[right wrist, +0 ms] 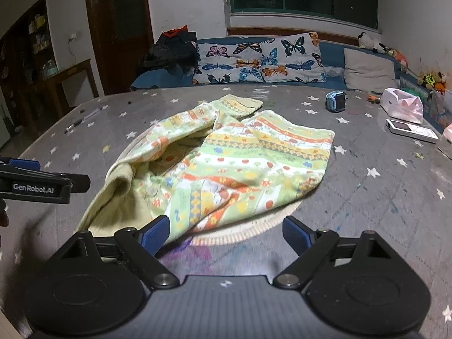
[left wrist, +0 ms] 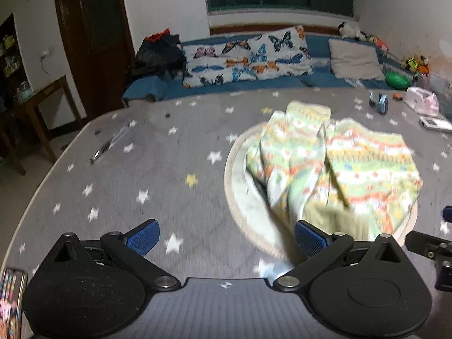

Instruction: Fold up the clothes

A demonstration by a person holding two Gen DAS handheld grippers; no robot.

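A small patterned garment [right wrist: 226, 163] in green, yellow and orange stripes lies crumpled on a round beige mat [right wrist: 254, 227] on the grey star-print table [right wrist: 367, 197]. In the left wrist view the same garment [left wrist: 333, 166] sits ahead and to the right. My left gripper [left wrist: 226, 238] stands open over bare tablecloth, with its right blue pad [left wrist: 306, 238] near the mat's edge. My right gripper [right wrist: 226, 234] is open at the garment's near hem, nothing pressed between its pads. The left gripper [right wrist: 48, 180] also shows at the left edge of the right wrist view.
A blue watch [right wrist: 336, 100], a white plastic bag [right wrist: 402, 104] and a white device [right wrist: 409, 130] lie at the table's far right. Pens [right wrist: 84, 118] lie at the far left. Behind the table, butterfly cushions [right wrist: 260, 59] rest on a blue sofa. A phone [left wrist: 11, 299] shows at the lower left.
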